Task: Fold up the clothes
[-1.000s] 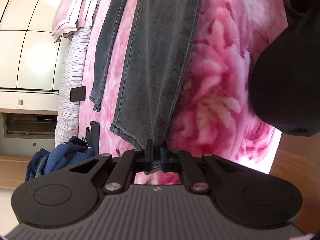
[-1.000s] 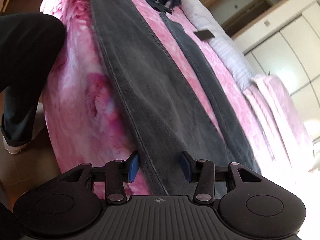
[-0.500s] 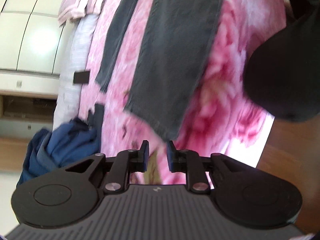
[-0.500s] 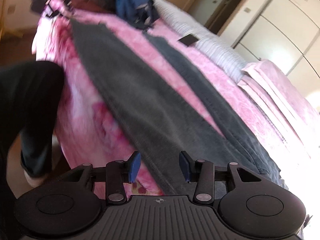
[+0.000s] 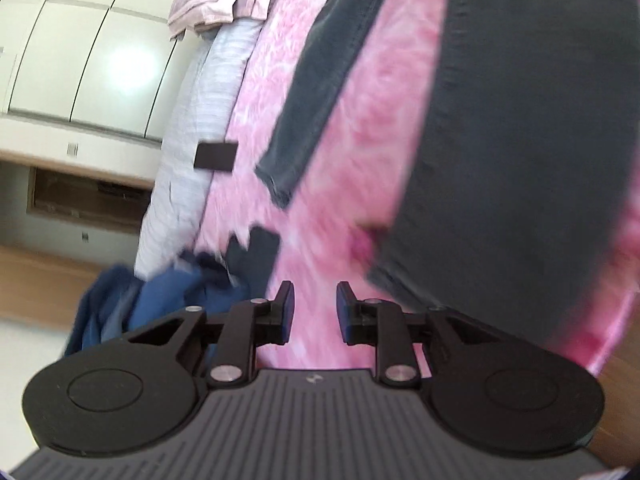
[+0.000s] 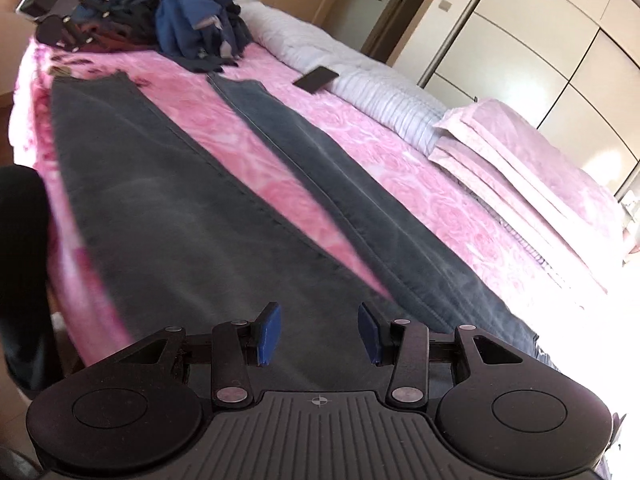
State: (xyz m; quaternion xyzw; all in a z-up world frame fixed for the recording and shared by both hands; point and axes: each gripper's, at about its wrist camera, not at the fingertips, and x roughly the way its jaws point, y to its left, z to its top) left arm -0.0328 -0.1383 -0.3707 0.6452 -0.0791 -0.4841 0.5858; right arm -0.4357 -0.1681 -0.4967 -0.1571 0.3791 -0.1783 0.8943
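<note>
Left hand-held gripper [image 5: 311, 307] agape beside jeans [image 5: 520, 160].

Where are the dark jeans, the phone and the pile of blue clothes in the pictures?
jeans [image 6: 168, 216], right wrist view, middle of the near leg.
phone [image 6: 316, 79], right wrist view, centre of its dark face.
pile of blue clothes [image 6: 188, 20], right wrist view, front of the blue heap.

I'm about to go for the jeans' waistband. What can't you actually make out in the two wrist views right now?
- Waistband of the dark grey jeans: in the right wrist view, hidden behind the right gripper body.
- Near leg hem: left wrist view, motion-blurred, beside the open left gripper.
- Blue clothes pile: garment count unclear, heaped together.
- Dark flat object on the striped bedding: too small to identify.
</note>
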